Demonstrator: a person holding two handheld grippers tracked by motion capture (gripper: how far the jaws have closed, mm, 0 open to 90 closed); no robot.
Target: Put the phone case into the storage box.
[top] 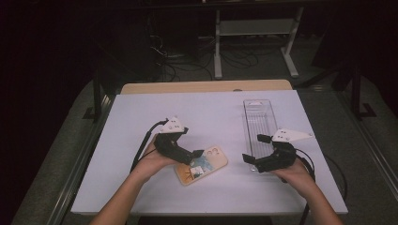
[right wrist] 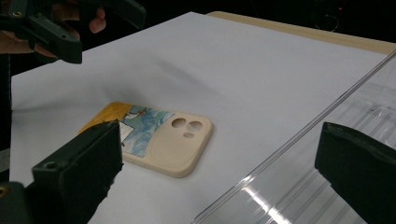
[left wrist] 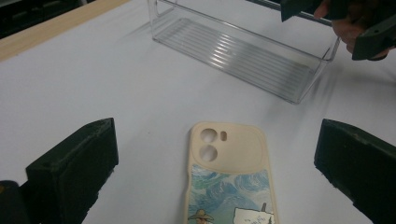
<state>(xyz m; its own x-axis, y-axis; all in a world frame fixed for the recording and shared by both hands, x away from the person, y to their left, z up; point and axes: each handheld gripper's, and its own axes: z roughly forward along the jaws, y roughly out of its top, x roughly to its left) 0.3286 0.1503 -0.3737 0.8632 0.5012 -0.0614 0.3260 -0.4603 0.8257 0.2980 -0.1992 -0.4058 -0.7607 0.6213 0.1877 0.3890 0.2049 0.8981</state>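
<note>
So here's my setup right now: my left claw is hanging just over the phone case, jaws spread wide and gripping nothing. In the left gripper view the case sits flat on the white worktop right between the two jaws, camera cutouts pointing toward 12 o'clock, cream top half and a painted cartoon scene on the lower part. Neither jaw touches it as far as I can tell.

From the high view the case lies a bit below the middle of the worktop, tilted so its camera end points to about 2 o'clock.

My right claw is wide open too, empty, sitting at the near end of the clear plastic tray. That tray is a long narrow thing running toward 12 o'clock on the right side of the worktop, at roughly 3 o'clock from the case and apart from it. In the right gripper view the tray's rim cuts diagonally between the jaws, with the case off at 10 o'clock.
</note>
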